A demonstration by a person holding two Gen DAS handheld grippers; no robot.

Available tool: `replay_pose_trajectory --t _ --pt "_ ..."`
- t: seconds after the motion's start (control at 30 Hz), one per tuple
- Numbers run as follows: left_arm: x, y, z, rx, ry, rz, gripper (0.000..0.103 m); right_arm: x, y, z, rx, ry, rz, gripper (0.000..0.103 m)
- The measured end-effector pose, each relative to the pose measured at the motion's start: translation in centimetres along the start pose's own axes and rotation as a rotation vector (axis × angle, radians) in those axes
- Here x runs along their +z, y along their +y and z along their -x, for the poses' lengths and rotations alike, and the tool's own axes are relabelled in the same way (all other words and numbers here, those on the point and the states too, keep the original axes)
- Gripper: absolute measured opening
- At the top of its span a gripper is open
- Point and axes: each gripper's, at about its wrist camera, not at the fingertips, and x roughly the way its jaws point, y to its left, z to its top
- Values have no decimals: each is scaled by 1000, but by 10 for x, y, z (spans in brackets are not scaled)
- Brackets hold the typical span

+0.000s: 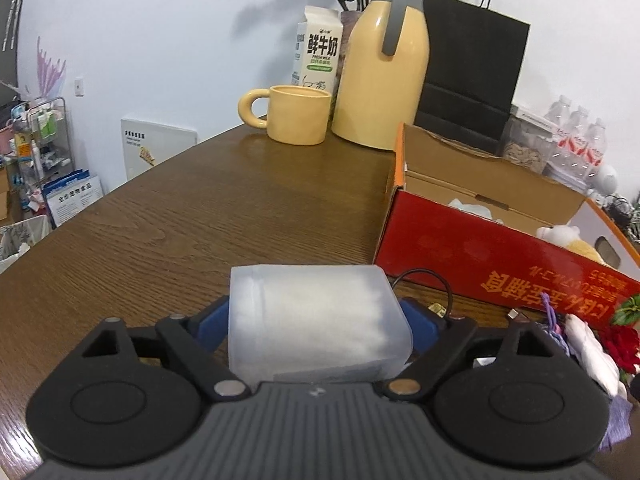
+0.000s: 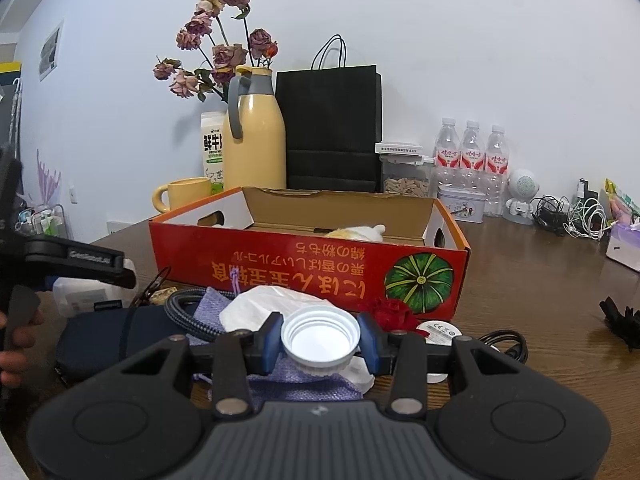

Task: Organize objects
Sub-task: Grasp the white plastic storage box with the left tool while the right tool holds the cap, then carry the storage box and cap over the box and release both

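Observation:
My left gripper [image 1: 318,322] is shut on a frosted translucent plastic box [image 1: 316,320], held just above the wooden table [image 1: 224,216]; the box also shows at the left of the right wrist view [image 2: 86,294]. My right gripper [image 2: 320,340] is shut on a white screw lid [image 2: 319,336], open side facing the camera. A red cardboard box [image 2: 304,268] with a pumpkin picture stands open behind it, a plush toy [image 2: 360,232] inside. In the left wrist view the red box [image 1: 492,256] lies to the right.
Loose items lie before the red box: a lilac pouch [image 2: 212,304], white bag [image 2: 264,306], dark case [image 2: 104,336], red rose [image 2: 394,314], cables. At the back stand a yellow mug [image 1: 296,114], yellow jug [image 1: 382,64], milk carton, black bag [image 2: 330,128] and water bottles [image 2: 472,156].

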Motion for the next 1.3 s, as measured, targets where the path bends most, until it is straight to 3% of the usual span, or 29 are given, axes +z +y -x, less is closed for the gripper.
replay_pose_trajectory --t 0.37,0.73,1.07,1.3 --pt "0 8 20 -82 -59 -37 87 1 1 -4 -5 1 8 39" --pt "24 -3 46 -167 -167 -73 87 18 6 -5 7 -36 33 39" --pt "71 -54 56 -288 -313 -123 87 63 0 -21 -19 -126 75 39" --pt "90 -96 15 -331 -287 -129 87 98 -20 -59 -52 -136 51 39"
